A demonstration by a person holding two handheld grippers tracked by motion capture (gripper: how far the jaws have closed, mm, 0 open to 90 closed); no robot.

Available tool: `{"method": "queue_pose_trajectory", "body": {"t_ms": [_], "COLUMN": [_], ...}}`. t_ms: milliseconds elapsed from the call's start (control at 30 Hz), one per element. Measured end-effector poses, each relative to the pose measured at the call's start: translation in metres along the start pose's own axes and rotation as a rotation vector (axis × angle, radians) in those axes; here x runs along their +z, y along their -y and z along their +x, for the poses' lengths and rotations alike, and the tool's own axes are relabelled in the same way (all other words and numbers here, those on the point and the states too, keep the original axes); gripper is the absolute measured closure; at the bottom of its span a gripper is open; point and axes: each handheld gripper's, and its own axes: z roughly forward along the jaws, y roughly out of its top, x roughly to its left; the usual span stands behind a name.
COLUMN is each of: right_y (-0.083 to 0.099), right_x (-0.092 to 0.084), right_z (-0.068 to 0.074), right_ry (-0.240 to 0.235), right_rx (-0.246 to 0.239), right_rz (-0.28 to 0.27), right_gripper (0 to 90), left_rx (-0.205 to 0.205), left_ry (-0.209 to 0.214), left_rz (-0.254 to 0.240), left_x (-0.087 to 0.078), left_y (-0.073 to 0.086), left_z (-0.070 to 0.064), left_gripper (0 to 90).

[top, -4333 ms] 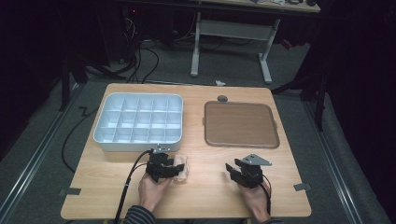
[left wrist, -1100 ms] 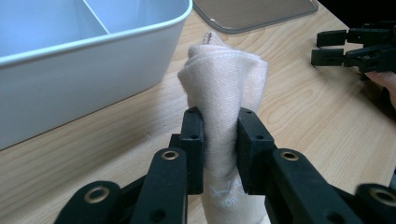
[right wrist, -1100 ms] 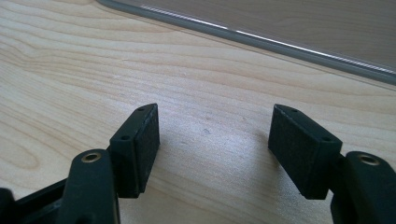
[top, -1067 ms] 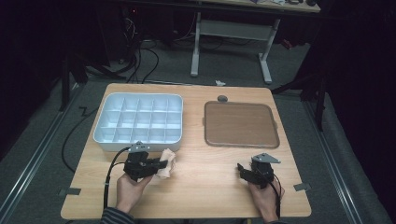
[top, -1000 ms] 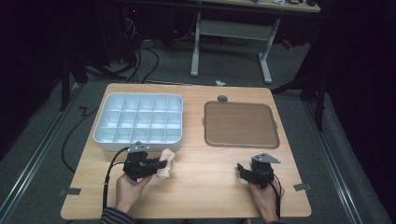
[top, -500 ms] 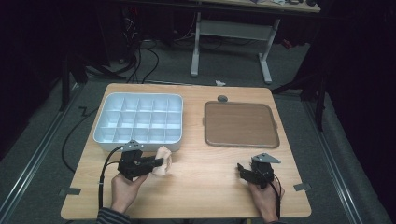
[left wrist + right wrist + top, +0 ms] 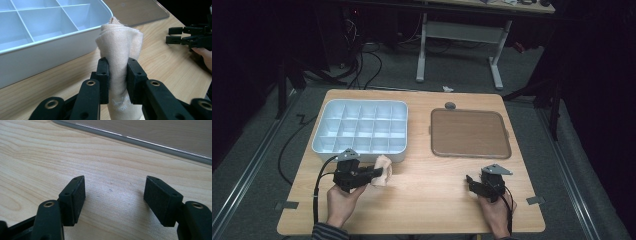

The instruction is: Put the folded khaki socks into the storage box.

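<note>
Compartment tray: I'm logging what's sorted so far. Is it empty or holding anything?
Empty: every visible cell of the compartment tray is bare; the sock sits outside in the left gripper.

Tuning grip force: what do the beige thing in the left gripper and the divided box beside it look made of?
The beige roll in the left gripper looks like soft knit fabric, likely a sock: fine ribbed weave, matte, bulging above the pads. The compartment box looks like rigid moulded plastic: pale blue-white, smooth, slight sheen, thin dividers.

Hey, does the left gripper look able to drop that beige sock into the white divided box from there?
Probably yes: the left gripper holds the sock right beside the box, open on top.
</note>
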Motion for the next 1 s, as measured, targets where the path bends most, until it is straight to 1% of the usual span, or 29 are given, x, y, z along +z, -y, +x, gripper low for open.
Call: {"method": "queue_pose_trajectory", "body": {"t_ms": [200,400,700,1000], "right_y": [0.000,0.000,0.000,0.000], "right_x": [0.000,0.000,0.000,0.000], "right_z": [0.000,0.000,0.000,0.001], "right_ry": [0.001,0.002,0.002,0.003], "right_rx": [0.002,0.001,0.000,-0.003], "right_rz": [0.001,0.001,0.002,0.001], "right_gripper": [33.7,33.5,33.2,33.3], "left_rx": [-0.015,-0.018,-0.023,-0.038], "left_ry": [0.002,0.001,-0.009,-0.021], "left_rz": [-0.010,-0.010,-0.011,-0.026], "left_x": [-0.006,-0.008,-0.011,-0.018], "left_y": [0.000,0.000,-0.002,-0.005], "left_z": [0.004,0.007,0.011,0.017], "left_gripper": [74.7,74.7,74.6,74.7]}}
